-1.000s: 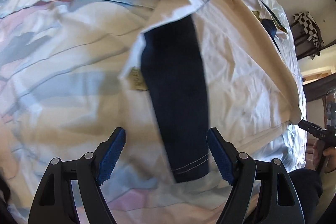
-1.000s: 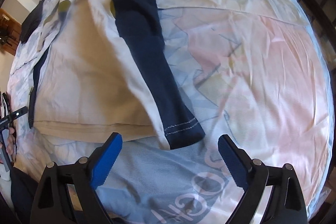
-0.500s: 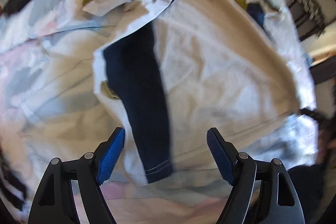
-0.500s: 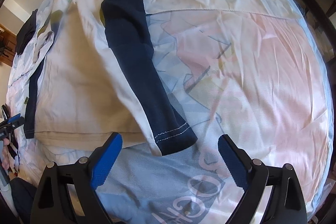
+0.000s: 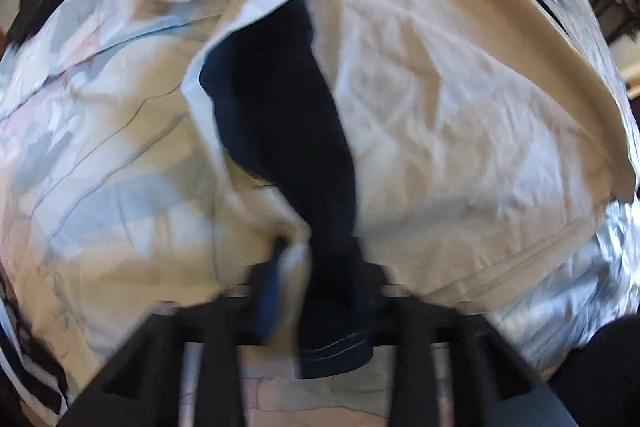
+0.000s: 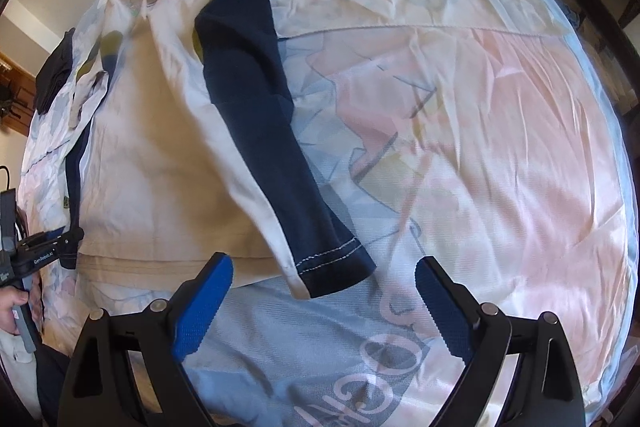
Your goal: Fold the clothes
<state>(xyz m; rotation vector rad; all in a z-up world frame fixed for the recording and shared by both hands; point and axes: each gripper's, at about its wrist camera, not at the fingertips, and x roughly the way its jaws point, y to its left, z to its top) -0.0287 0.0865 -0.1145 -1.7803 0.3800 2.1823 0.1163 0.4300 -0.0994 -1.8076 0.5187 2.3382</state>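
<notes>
A cream shirt (image 5: 460, 127) with navy sleeves lies spread on the bed. In the blurred left wrist view my left gripper (image 5: 320, 291) points down, its jaws closing, and one navy sleeve (image 5: 288, 107) is bunched and pinched between them just above the cuff. In the right wrist view the shirt body (image 6: 160, 155) lies at the left and the other navy sleeve (image 6: 256, 107) runs down to its stitched cuff (image 6: 340, 267). My right gripper (image 6: 322, 267) hangs open over that cuff without touching it. The left gripper (image 6: 48, 247) also shows at the shirt's far hem corner.
The pastel printed bedsheet (image 6: 480, 147) spreads wide to the right of the shirt. A dark garment (image 6: 56, 75) lies at the bed's far corner. A dark bed frame (image 6: 600, 7) curves along the right edge. A person's hand (image 6: 12, 307) holds the left gripper.
My left gripper has slid sideways over the navy sleeve and gone from wide open to closed around it, bunching the cloth. The right gripper stays open in nearly the same place.
</notes>
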